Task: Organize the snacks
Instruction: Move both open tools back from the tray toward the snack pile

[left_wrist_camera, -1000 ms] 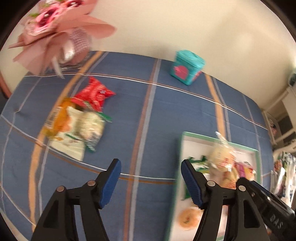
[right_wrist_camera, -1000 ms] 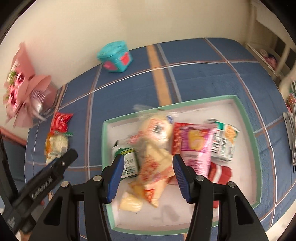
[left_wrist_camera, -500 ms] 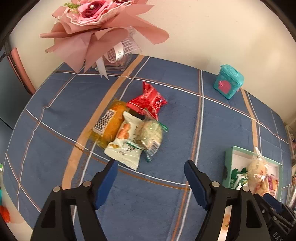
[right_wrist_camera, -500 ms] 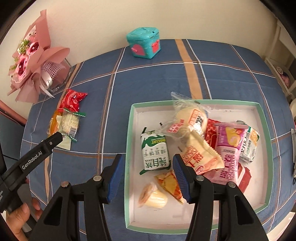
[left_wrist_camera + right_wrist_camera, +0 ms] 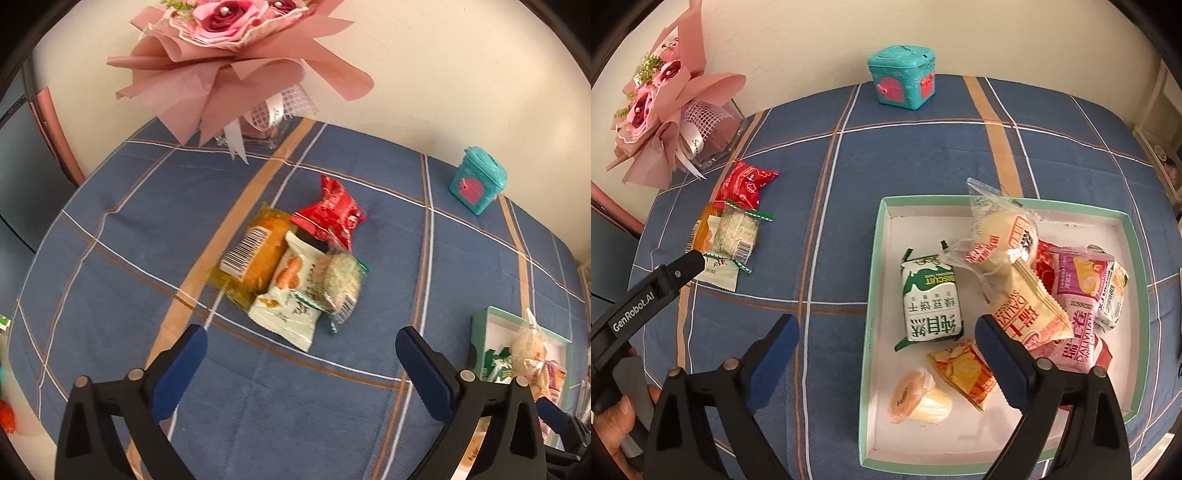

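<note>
Several loose snacks lie piled on the blue checked cloth: a red packet, an orange cake with a barcode, a white packet and a pale round cake. My left gripper hovers just short of the pile, its jaws opening with nothing between them. The white tray with a green rim holds several snacks, among them a green biscuit packet and a wrapped bun. My right gripper hangs over the tray's left wall, its jaws opening and empty.
A pink bouquet in a glass vase stands at the back left, overhanging the cloth. A teal box sits at the back by the wall. The left gripper's finger and a hand show at the lower left of the right wrist view.
Both grippers' jaws have spread much wider. The left gripper has swung from the tray toward the loose pile. The right gripper has shifted left, so the tray now sits further right in its view.
</note>
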Tool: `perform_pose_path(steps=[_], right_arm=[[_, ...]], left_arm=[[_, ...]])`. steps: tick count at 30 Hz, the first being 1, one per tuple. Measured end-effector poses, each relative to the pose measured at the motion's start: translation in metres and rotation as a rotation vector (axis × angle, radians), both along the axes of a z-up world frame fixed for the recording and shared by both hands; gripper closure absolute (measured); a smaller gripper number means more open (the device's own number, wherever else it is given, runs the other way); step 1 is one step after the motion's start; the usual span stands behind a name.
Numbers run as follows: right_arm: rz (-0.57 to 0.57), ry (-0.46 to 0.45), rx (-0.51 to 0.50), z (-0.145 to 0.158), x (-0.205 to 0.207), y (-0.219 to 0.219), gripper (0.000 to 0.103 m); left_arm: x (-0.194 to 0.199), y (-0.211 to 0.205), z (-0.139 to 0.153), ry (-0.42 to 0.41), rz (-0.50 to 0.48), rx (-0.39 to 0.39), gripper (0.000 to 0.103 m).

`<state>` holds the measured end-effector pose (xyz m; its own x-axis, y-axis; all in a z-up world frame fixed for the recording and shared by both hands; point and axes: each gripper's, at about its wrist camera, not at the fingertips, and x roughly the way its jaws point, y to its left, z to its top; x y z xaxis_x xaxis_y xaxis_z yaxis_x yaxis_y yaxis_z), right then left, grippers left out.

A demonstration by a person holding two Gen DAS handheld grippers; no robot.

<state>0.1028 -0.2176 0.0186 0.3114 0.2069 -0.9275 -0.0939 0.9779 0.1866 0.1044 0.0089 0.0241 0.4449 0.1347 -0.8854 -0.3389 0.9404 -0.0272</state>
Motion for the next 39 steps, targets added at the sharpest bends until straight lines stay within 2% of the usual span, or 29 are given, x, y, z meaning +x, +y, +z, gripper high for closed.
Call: perform_pose_path(steps=[7, 13, 18, 23, 29, 36, 39], right_arm=[[0.028, -0.051, 0.046, 0.004, 0.001, 0.009, 0.003], [0.064, -0.118, 0.073, 0.012, 0.004, 0.024, 0.000], [0.102, -0.102, 0.120, 0.010, 0.012, 0.042, 0.000], [0.103, -0.059, 0.177, -0.001, 0.025, 0.059, 0.000], [0.099, -0.044, 0.226, -0.009, 0.040, 0.078, 0.000], [0.109, -0.022, 0.260, -0.021, 0.058, 0.105, 0.000], [0.116, -0.011, 0.270, -0.027, 0.065, 0.116, 0.001]], left_arm=[[-0.003, 0.015, 0.000, -0.033, 0.047, 0.002, 0.000], [-0.003, 0.038, -0.004, -0.061, 0.091, -0.056, 0.000], [-0.001, 0.057, -0.010, -0.059, 0.138, -0.120, 0.000], [0.002, 0.072, -0.015, -0.052, 0.191, -0.151, 0.000], [0.013, 0.086, -0.027, -0.035, 0.210, -0.183, 0.000], [0.023, 0.114, -0.037, -0.046, 0.245, -0.261, 0.001], [0.029, 0.121, -0.040, -0.046, 0.228, -0.274, 0.001]])
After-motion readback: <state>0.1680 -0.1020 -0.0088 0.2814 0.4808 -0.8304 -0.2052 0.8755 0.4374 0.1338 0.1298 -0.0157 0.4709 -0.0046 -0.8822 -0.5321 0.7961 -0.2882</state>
